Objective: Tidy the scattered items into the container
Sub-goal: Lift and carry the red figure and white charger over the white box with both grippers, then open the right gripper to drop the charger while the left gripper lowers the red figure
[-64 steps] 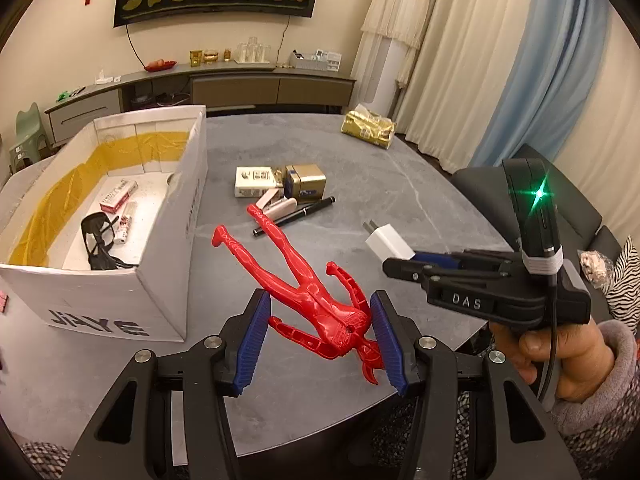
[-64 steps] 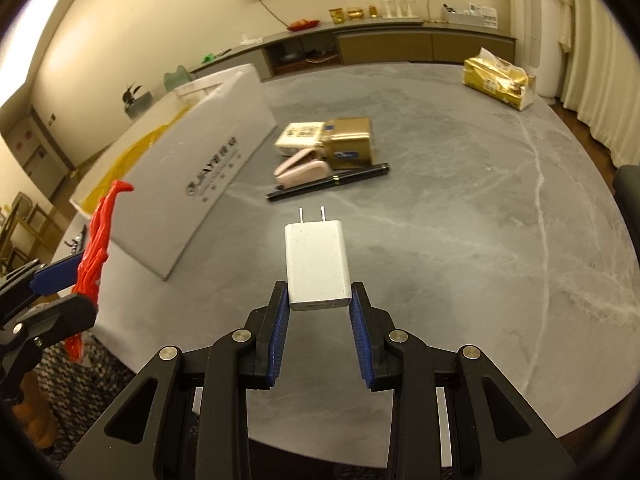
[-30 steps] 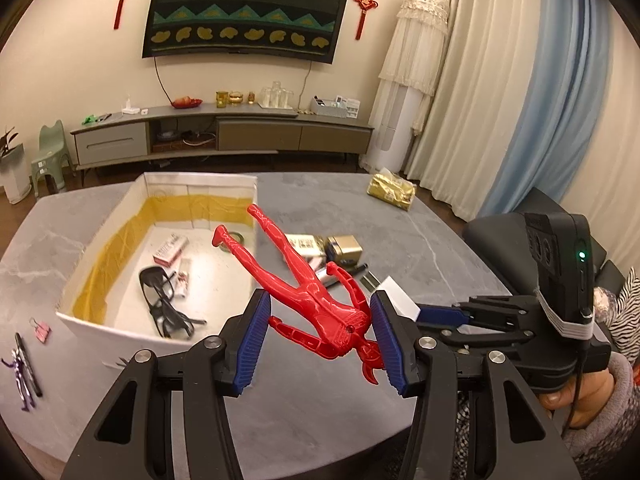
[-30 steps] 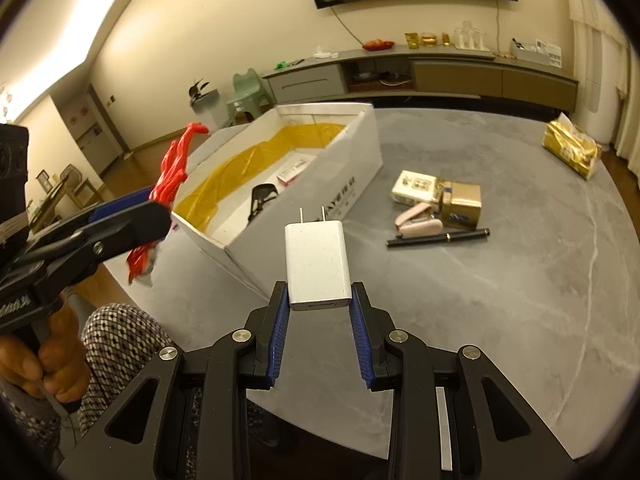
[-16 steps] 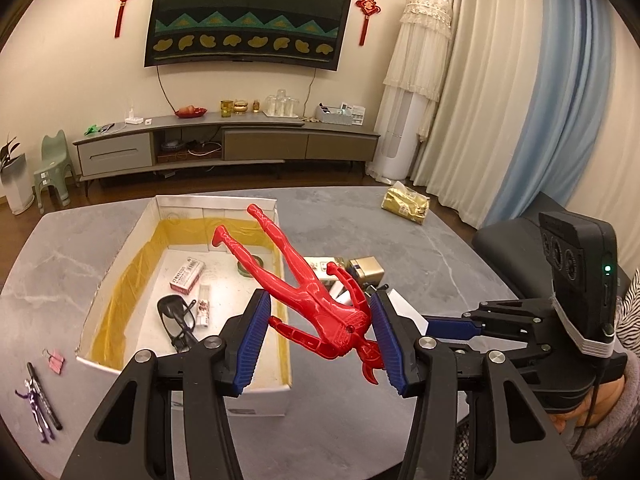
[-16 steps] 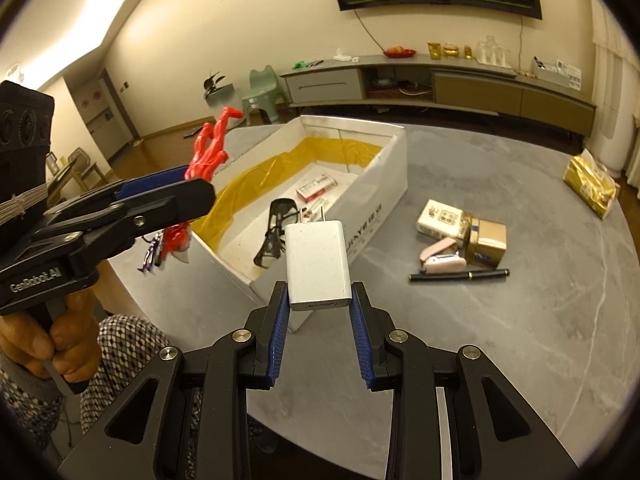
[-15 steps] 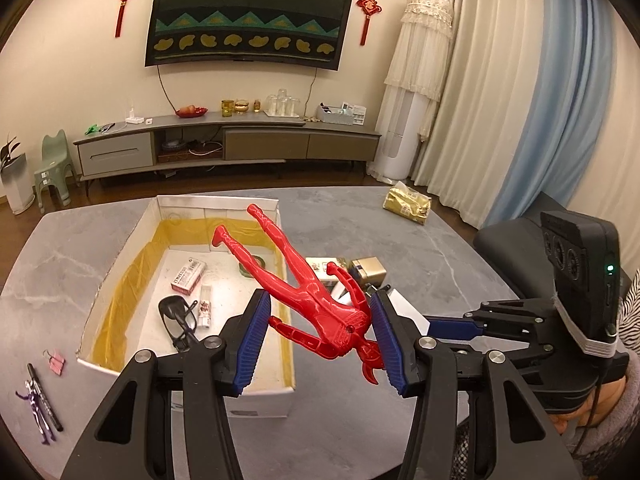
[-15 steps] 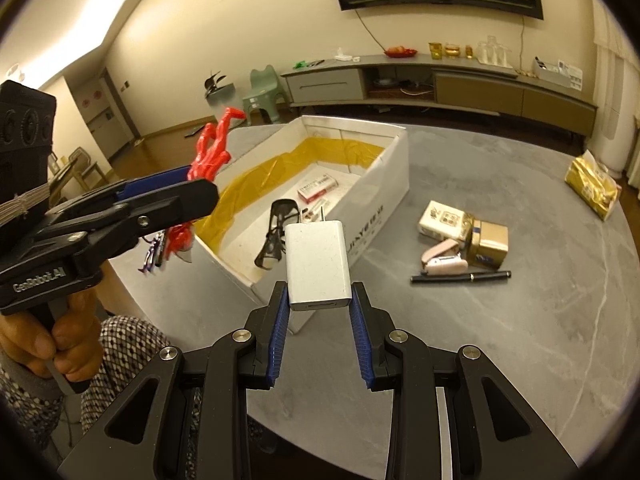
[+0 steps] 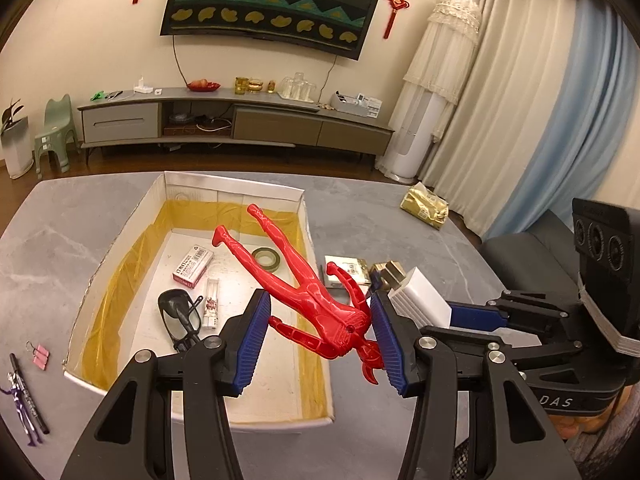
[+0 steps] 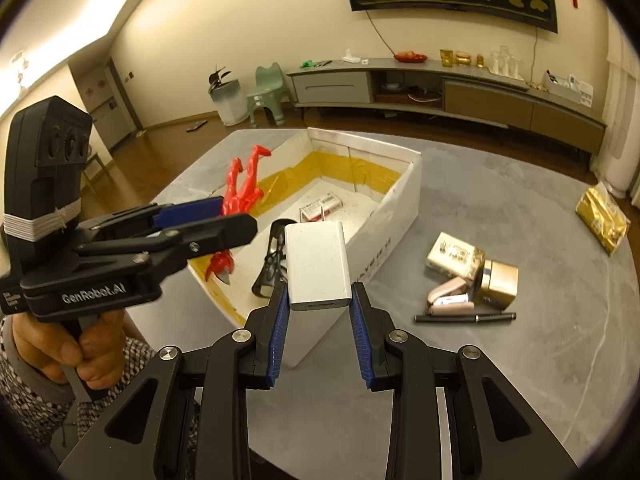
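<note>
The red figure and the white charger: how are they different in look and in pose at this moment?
The red figure is long, thin and limbed, while the white charger is a compact plain block. The figure lies tilted in the left claw, legs pointing away; the charger stands upright in the right claw, prongs on top. Both are held in the air near the white box, not yet inside.

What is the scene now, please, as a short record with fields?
left gripper: shut on red figure, above the box
right gripper: shut on white charger
box: open; holds glasses, tape roll, small packet
on table, outside box: pen, stapler, gold box
</note>
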The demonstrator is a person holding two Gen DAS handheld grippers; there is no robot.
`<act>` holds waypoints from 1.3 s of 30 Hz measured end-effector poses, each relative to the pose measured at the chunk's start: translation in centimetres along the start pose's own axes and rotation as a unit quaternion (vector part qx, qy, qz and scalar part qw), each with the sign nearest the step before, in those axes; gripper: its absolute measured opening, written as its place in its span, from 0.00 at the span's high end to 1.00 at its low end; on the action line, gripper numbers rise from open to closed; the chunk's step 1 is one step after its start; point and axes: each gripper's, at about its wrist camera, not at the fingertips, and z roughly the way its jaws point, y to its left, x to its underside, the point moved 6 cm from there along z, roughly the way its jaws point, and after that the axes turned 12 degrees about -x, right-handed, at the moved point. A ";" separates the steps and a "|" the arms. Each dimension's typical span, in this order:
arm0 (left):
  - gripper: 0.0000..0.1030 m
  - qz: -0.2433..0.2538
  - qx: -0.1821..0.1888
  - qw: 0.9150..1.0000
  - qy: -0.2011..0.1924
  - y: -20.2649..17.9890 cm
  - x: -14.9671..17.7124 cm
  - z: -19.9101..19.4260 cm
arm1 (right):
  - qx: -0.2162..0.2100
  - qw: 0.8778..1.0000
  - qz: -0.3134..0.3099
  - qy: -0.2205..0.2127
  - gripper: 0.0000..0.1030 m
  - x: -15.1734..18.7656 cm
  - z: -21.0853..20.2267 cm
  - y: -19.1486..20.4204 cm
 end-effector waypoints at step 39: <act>0.49 -0.076 0.042 0.990 0.112 2.7 2.7 7.3 | 0.045 0.992 -0.023 0.113 0.69 -9.0 12.9 -2.7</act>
